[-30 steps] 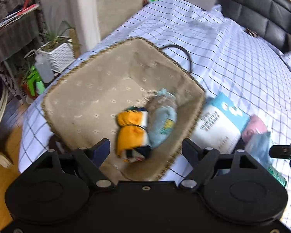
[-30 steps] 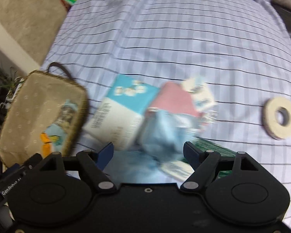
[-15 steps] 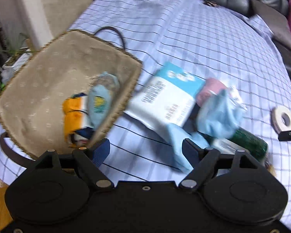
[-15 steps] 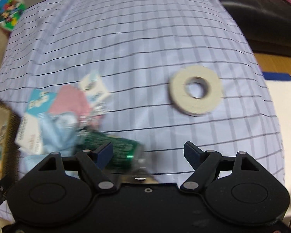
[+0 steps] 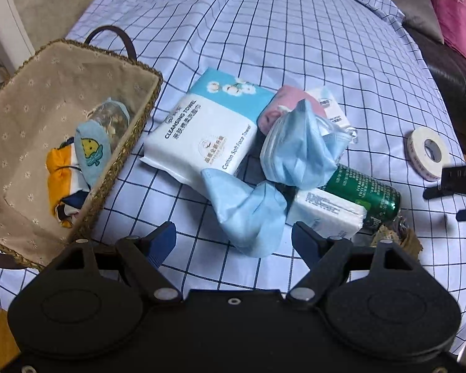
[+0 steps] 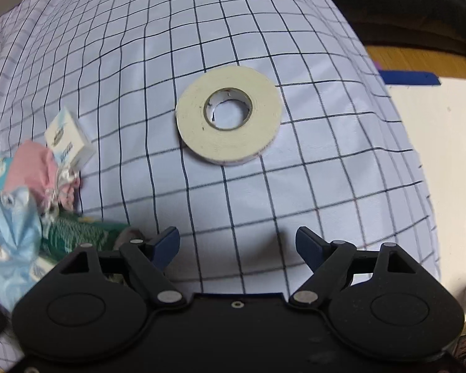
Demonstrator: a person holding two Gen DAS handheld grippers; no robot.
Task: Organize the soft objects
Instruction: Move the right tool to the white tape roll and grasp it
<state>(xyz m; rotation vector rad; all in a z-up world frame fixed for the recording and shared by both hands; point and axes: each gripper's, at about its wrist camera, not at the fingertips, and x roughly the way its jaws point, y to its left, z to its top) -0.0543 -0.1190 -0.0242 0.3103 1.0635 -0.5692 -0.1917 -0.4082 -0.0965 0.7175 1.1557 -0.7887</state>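
In the left wrist view a woven basket (image 5: pixel 146 93) with a beige lining sits at the left and holds an orange cloth (image 5: pixel 57 171) and a light blue sock (image 5: pixel 91 149). Right of it lie a cleansing towel pack (image 5: pixel 202 133), a pink cloth (image 5: pixel 287 101), crumpled blue face masks (image 5: pixel 301 152) and a small tissue pack (image 5: pixel 329 208). My left gripper (image 5: pixel 234 237) hangs open just above the nearest blue mask (image 5: pixel 248 214), nothing between its fingers. My right gripper (image 6: pixel 237 242) hovers over bare cloth below a tape roll (image 6: pixel 228 115), its jaws opening and empty.
A green can (image 5: pixel 363 192) lies beside the tissue pack. The tape roll (image 5: pixel 427 152) lies at the table's right side, next to the other gripper's tips (image 5: pixel 459 180). The checked tablecloth (image 6: pixel 295 186) drops off to a wooden floor (image 6: pixel 413 59) at the right. A dark sofa (image 5: pixel 450 56) stands behind.
Both views swung to the right. The left one went from over the basket to over the pile of masks. The right one left the pile and now faces the tape roll.
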